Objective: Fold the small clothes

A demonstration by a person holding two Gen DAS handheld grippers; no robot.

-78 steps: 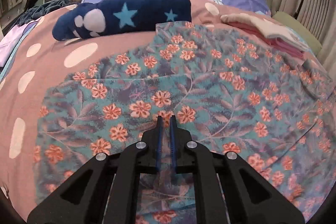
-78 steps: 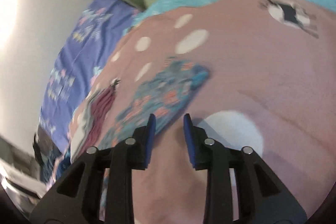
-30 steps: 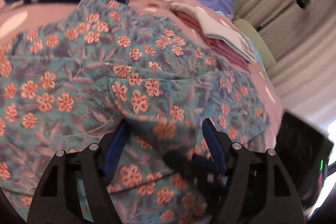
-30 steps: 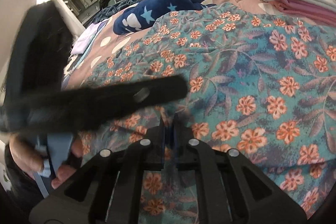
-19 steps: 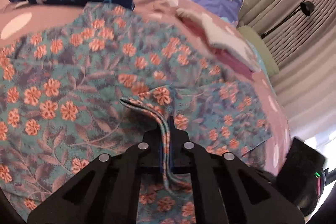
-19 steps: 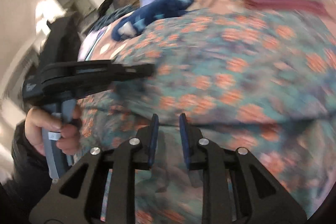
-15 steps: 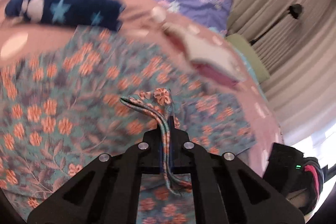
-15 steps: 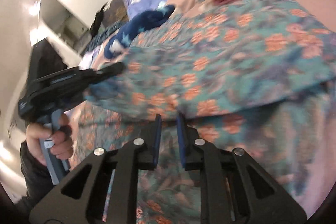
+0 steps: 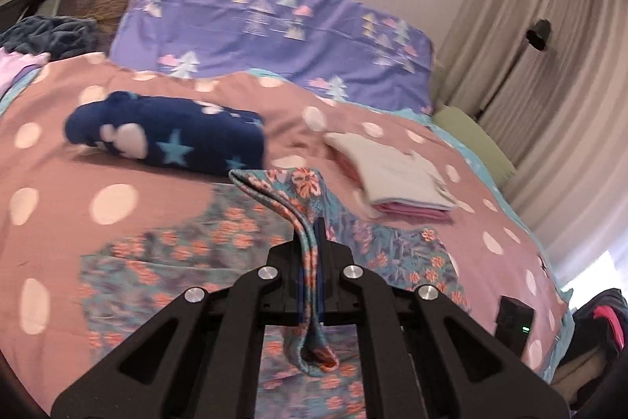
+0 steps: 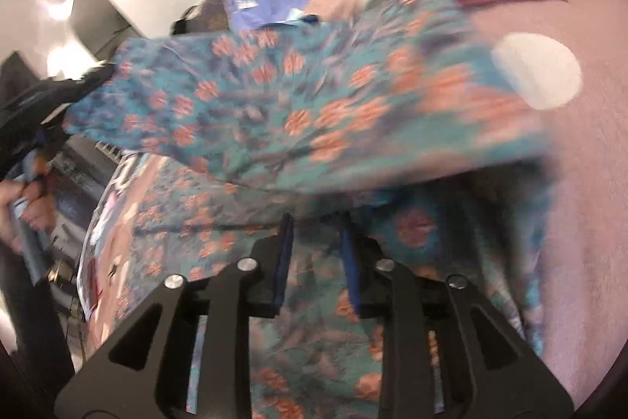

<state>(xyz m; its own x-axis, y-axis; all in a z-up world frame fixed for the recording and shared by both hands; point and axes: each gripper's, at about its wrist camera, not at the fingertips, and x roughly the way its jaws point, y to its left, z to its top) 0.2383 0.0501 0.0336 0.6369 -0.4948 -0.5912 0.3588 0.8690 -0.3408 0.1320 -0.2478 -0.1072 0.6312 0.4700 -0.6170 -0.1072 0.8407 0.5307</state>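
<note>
Folding is under way on the floral garment [image 9: 219, 254], a teal cloth with orange flowers that lies across the near half of the bed [image 9: 47, 160], over the pink dotted cover. The left gripper [image 9: 311, 262] is clamped tight on a gathered edge of that cloth, and the pinched fold stands up out of its jaws while the rest trails down to the cover. From the right wrist view the lifted part hangs as a broad sheet across the middle, stretched toward the left gripper's black frame at the left edge.

The right gripper [image 10: 316, 258] sits low over the part of the garment that is still flat on the bed. Its jaws have just been opening; they now stand apart with cloth lying beneath and between them, and the pads do not appear to press on it, though blur makes that hard to judge.

Toward the far right side of the bed rests a folded stack [image 9: 400, 179], white on top of pink, and a rolled navy star blanket [image 9: 165, 136] lies toward the far left.

The step in hand looks like carrying one edge over to make a fold. The next move probably calls for bringing the raised edge across to meet the opposite edge squarely and laying it down smooth before letting go, with the right gripper free to pin or straighten the lower layer.
</note>
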